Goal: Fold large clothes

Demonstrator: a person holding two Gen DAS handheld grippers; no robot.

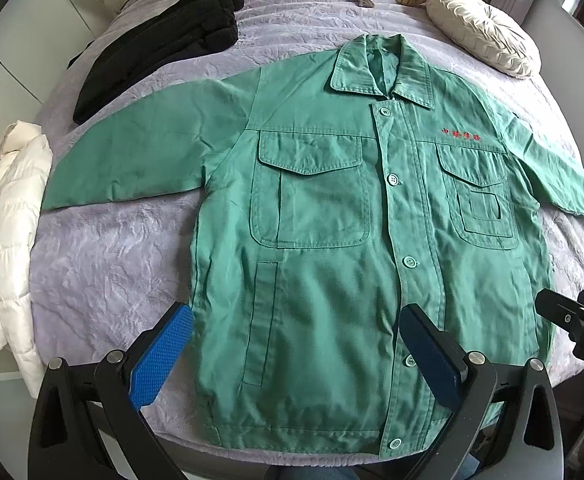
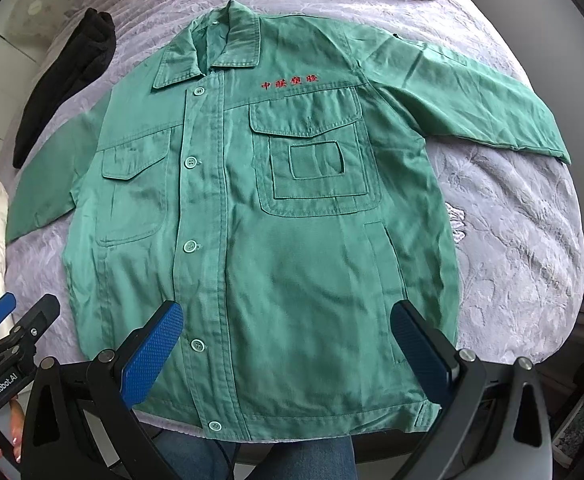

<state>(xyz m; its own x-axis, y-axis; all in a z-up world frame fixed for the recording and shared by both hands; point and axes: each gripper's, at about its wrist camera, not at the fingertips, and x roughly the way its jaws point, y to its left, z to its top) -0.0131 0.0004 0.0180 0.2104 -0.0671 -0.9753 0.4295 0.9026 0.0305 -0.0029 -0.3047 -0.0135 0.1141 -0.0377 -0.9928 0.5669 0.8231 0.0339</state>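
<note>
Left gripper (image 1: 296, 344): blue pads spread wide, holding nothing, above the hem.
Right gripper (image 2: 288, 340): also spread wide, empty.
Green buttoned work jacket (image 1: 332, 240): lies flat, front up, sleeves out, on the lilac plush bed cover (image 1: 104, 264).
Left edge: white puffer coat (image 1: 12, 240).
Far: black folded garment (image 1: 164, 44), cream pleated cushion (image 1: 484, 36).

Jacket (image 1: 324, 248) spread flat on bed (image 1: 112, 264), ahead of and under both wide-open claws, left (image 1: 296, 356) and right (image 2: 288, 352); collar far, hem near. Dark garment (image 1: 160, 44) far left. Puffy coat (image 1: 12, 232) at left edge. Cushion (image 1: 484, 36) far right.
</note>
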